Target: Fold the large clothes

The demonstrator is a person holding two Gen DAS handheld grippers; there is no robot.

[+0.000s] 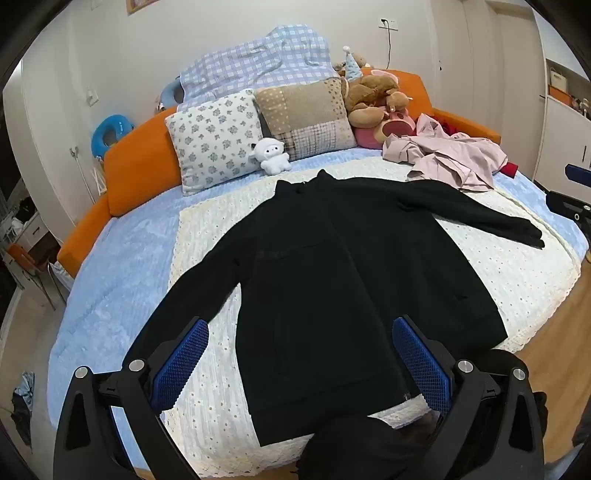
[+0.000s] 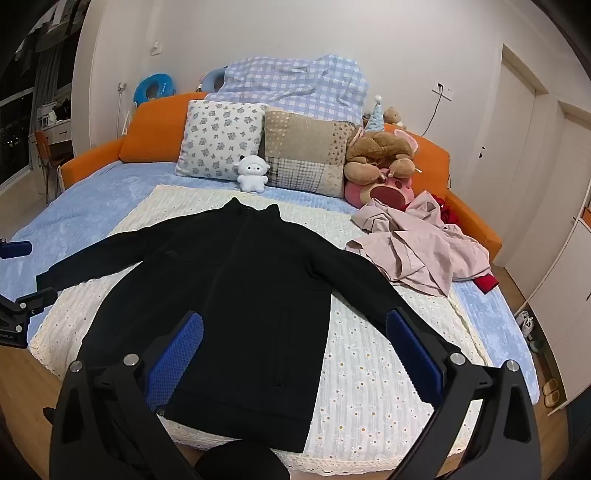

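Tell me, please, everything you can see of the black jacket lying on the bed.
The black jacket lies flat and front up on the cream floral bedspread, its collar toward the pillows and its hem at the near edge. It looks like soft, thick fabric, zipped closed down the middle. Both sleeves are spread outward. Nothing grips it: both grippers hover above with jaws open.

White walls enclosed the room, with a wooden floor underneath. An orange headboard curved along the bed's far edge. White closet doors stood beyond the bed's right edge; a dark window and a desk lay past its left edge.
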